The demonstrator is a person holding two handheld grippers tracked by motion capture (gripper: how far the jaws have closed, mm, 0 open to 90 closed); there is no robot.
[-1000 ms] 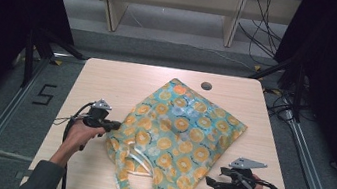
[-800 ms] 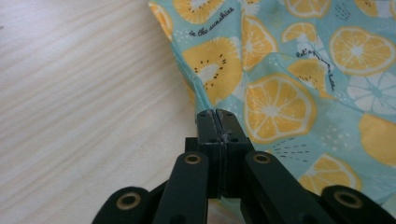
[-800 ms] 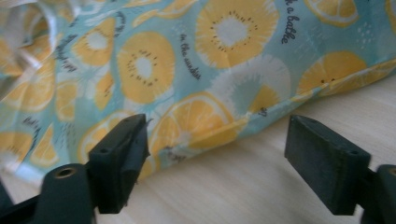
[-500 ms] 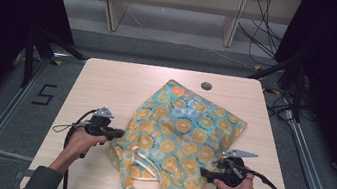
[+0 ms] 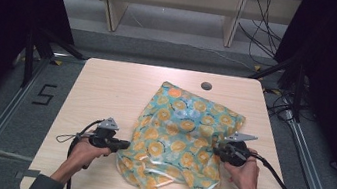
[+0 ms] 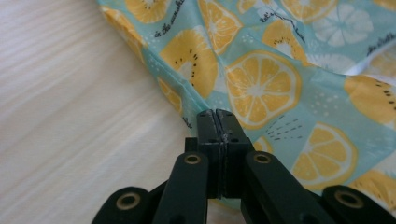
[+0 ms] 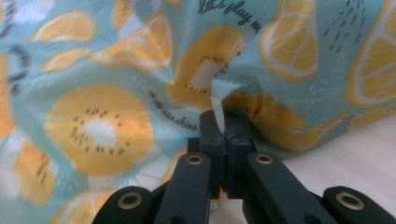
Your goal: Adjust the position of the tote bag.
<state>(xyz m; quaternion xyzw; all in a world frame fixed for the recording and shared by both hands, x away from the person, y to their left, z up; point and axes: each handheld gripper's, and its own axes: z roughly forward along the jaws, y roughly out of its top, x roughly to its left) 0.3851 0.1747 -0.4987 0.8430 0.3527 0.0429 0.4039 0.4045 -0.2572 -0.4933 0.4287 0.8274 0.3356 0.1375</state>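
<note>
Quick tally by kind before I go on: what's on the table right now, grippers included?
Fruit-print bag: 1
Grippers: 2, left gripper and right gripper, each shut on the bag's fabric
Table: 1
Total: 4

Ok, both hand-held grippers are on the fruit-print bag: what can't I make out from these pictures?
- High view: the jaws of the left hand-held gripper and right hand-held gripper are too small to judge the grip.
- Left gripper view: how much of the bag is pinched; the closed jaws cover it.
- Right gripper view: print text cut off by the top edge; the near cloth is blurred.
- Any contents: the bag's own cloth hides them.
- High view: the table near edge is cut off.
</note>
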